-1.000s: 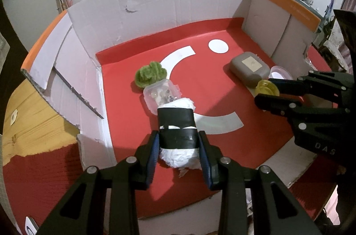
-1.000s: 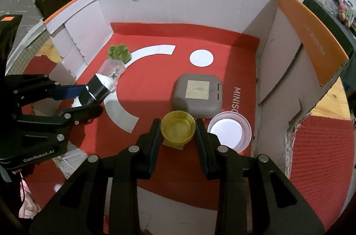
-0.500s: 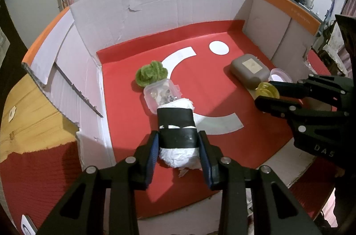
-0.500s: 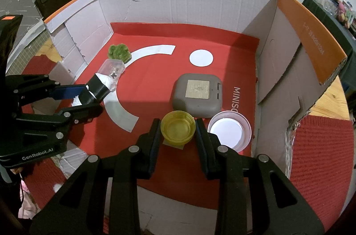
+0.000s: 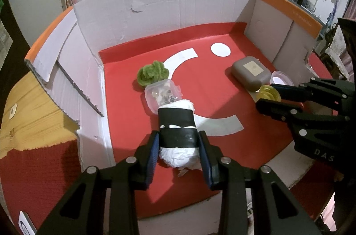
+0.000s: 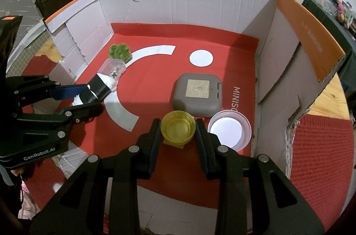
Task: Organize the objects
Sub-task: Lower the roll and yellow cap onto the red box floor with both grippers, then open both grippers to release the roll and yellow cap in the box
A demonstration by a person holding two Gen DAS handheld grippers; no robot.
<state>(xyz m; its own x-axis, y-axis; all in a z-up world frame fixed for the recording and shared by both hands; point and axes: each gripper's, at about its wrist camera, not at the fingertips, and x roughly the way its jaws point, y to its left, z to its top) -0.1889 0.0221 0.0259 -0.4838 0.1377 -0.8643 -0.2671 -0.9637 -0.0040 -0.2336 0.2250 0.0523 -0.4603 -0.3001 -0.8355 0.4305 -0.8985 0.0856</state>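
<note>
From the left wrist, the left gripper [image 5: 178,147] points steeply down, clamped on a crumpled white paper bundle [image 5: 178,135] wrapped with black tape, above the red box floor [image 5: 124,115] beside a clear plastic container [image 5: 161,95].

From the right wrist, the right gripper [image 6: 178,130] tilts down too, its pads squeezing a round translucent yellow cup [image 6: 178,127], near a grey rounded case [image 6: 197,97].

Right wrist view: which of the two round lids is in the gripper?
The yellow cap, clamped in the right gripper. The larger clear lid with the white centre lies free on the red mat to its right.
</note>
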